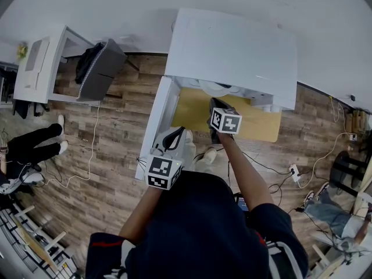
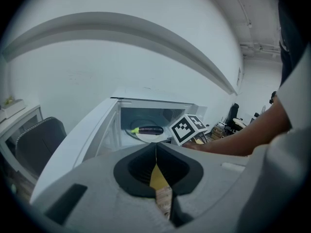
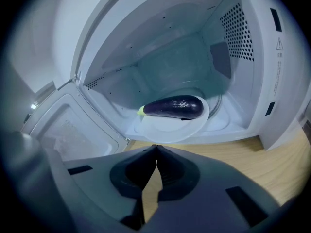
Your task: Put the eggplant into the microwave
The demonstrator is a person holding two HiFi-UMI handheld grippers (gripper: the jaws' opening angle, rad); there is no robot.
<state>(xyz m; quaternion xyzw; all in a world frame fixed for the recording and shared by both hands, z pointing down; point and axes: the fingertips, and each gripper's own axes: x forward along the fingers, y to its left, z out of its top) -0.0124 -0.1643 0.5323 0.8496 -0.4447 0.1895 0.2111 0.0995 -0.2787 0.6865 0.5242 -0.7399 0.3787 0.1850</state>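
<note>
Right gripper jaws were pressed together at the tips with nothing between them, held just in front of the open microwave. Left gripper was closed and empty too, held farther back beside the door, which was swung wide open on the left. Eggplant was dark purple and glossy with a yellow-green stem end pointing left; it lay on its side on a white plate inside the microwave, near the front of the cavity, apart from both grippers. Microwave stood on a light wooden tabletop. In the left gripper view the right gripper's marker cube and the person's arm sat just right of the eggplant, which looked small there. From the head view the microwave's top and the right gripper covered the eggplant; only a bit of plate rim showed.
</note>
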